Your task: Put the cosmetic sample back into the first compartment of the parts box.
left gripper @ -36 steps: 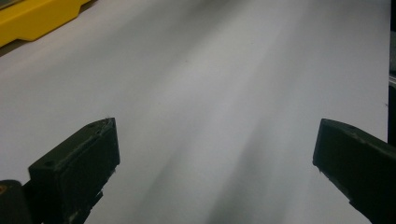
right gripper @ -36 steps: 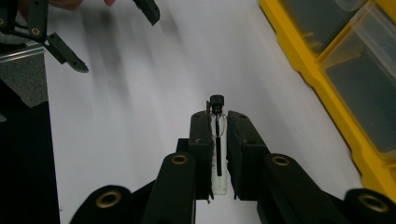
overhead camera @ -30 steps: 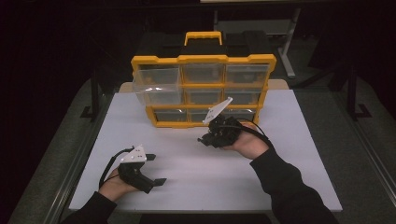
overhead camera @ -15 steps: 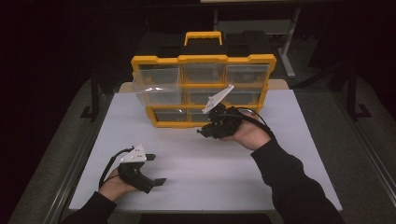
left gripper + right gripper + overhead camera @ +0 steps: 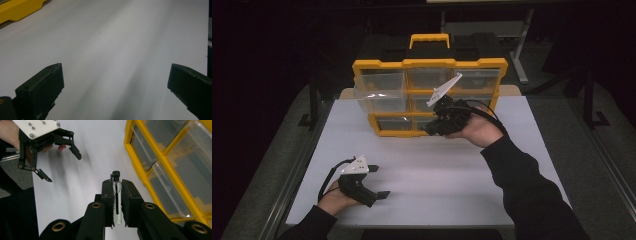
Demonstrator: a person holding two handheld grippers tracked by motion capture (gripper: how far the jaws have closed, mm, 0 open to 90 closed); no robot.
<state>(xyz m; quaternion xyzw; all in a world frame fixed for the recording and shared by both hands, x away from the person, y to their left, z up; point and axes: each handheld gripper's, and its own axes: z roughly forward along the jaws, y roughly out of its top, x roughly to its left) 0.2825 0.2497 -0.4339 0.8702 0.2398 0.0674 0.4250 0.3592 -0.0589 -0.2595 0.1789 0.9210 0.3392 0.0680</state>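
pinching a small glass vial (image 5: 116, 195) between its jaws, the right gripper (image 5: 446, 119) has been lifted off the counter (image 5: 452, 170) toward the yellow drawer organizer (image 5: 429, 95), while the left gripper (image 5: 362, 187) is rested with jaws spread.

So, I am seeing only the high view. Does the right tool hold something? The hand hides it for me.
Observer: Yes. In the right gripper view the right tool is shut on a small clear vial with a black cap.
Operator: Is the vial upright between the pads?
Observer: It lies along the jaws, with the cap beyond their tips.
Operator: And the left tool, is it open?
Observer: Yes. In the left gripper view the left tool stands wide open over the bare white table, with nothing between its jaws.
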